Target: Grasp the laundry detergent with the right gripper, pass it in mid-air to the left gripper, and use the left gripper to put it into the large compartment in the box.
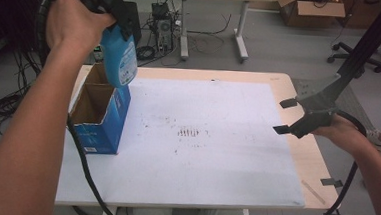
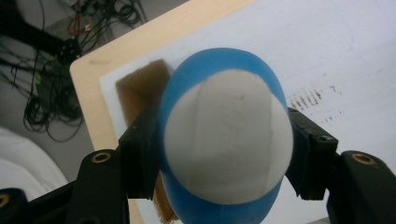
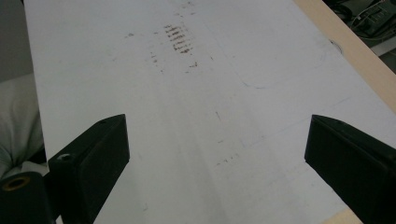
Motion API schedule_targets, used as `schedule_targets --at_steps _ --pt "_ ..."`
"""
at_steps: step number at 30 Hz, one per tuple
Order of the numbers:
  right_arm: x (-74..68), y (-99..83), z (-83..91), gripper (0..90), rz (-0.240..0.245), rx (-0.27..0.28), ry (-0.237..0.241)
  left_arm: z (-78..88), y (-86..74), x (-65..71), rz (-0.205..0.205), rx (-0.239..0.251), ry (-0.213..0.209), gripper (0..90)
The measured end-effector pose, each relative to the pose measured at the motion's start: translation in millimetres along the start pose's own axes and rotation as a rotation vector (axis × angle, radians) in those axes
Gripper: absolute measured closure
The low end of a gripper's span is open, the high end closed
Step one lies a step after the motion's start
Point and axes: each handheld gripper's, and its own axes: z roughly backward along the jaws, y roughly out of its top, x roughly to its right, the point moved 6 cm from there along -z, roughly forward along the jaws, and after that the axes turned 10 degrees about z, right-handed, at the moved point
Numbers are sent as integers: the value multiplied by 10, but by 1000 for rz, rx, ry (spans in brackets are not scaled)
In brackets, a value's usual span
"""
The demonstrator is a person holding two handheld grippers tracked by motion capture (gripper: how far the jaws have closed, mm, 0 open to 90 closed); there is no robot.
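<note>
My left gripper is clamped on the blue bottle, which hangs from the jaws just above the open box at ten o'clock on the white mat. In the left gripper view the bottle's pale base sits squarely between both pads. My right gripper stands wide and holds nothing at three o'clock, well apart from the bottle.
</note>
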Motion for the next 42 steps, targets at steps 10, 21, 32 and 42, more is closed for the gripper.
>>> schedule_targets --at_steps 10,21,32,42 --pt "187 -88 -76 66 14 -109 -8 -75 -155 -445 185 -21 58 381" --pt "269 -106 -155 59 1 -139 8 -296 -313 -697 249 -48 86 380" --pt "275 -146 -137 61 -2 -153 5 -610 -471 -754 265 -71 78 381" --pt "275 -185 -103 63 -9 -159 -5 -939 -630 -784 264 -89 76 380"
